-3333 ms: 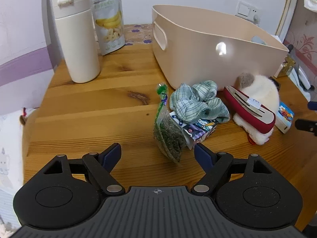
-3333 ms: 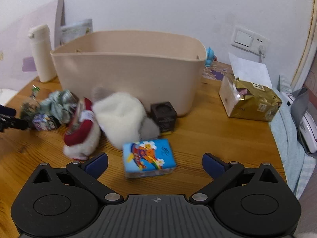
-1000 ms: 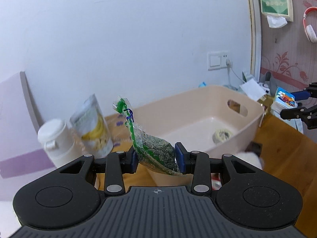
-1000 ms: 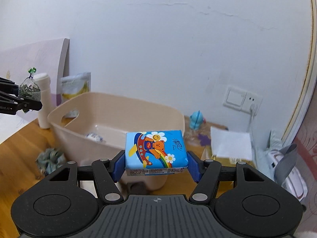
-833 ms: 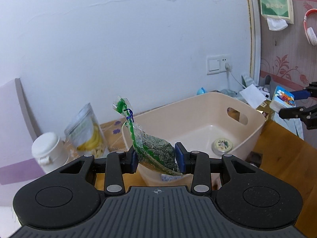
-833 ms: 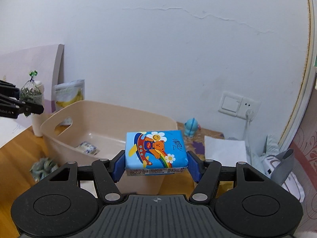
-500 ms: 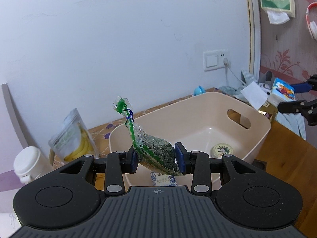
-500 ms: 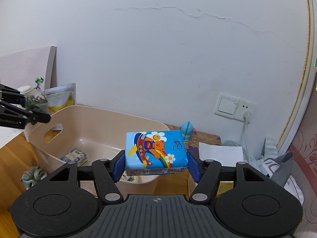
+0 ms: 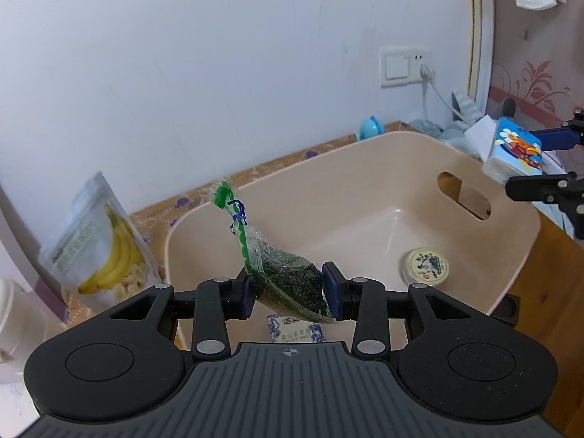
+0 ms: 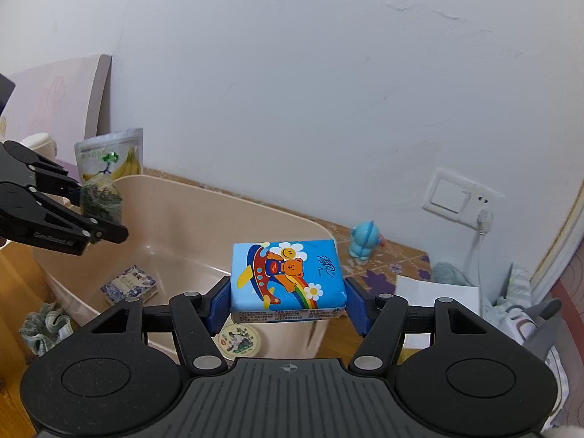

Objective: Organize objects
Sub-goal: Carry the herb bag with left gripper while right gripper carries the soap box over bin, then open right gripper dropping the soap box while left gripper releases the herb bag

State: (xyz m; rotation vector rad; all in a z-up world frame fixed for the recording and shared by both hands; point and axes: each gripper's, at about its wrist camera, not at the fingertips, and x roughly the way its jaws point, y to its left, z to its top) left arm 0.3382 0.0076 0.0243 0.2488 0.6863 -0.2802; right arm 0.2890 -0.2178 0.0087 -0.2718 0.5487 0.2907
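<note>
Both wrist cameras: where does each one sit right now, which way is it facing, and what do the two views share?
Left wrist: behind the left gripper, above the beige bin's left end, facing right across it; fingers clamp the herb bag.
Right wrist: behind the right gripper, at the bin's right end, facing left; fingers clamp the tissue pack.
Shared: the bin, round tin, blue-white packet, banana pouch, each other's gripper.

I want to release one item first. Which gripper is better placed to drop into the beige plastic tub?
Left, probably. The left gripper holds its clear bag of green dried leaves above the beige plastic tub interior; the right gripper with the blue cartoon tissue pack sits nearer the rim.
</note>
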